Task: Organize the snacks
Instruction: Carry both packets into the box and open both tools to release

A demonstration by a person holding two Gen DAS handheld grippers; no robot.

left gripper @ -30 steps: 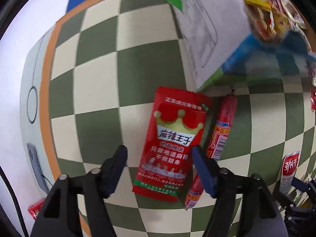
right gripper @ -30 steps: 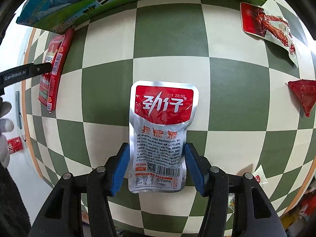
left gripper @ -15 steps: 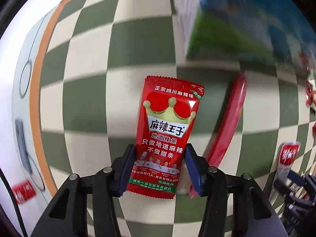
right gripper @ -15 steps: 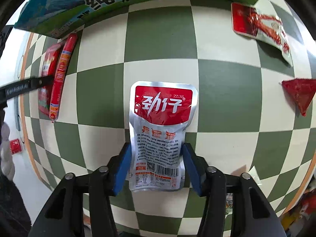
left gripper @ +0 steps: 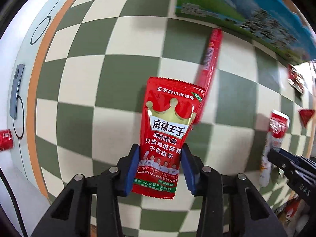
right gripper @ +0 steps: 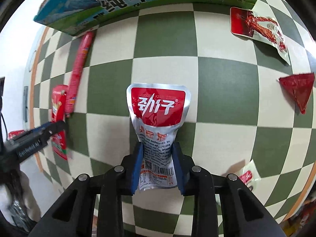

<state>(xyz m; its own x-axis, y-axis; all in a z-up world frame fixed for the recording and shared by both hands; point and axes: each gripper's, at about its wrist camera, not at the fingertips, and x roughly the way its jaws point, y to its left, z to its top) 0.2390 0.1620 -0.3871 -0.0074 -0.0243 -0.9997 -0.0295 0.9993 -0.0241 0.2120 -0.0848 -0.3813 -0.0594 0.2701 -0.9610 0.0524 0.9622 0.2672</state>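
Jaws of the left gripper [left gripper: 160, 169], just closing, pinch the red packet [left gripper: 167, 136] at its lower end. Right gripper [right gripper: 158, 169] clamps the silver pouch [right gripper: 158, 130] likewise.

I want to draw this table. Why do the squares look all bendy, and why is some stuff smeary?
Both views: a fisheye lens bulges the checkered cloth like a ball. Left wrist view: the sausage stick and milk box are smeared, while the red crown packet stays sharp. Right wrist view: the silver packet is crisp; things at the left edge are blurred.
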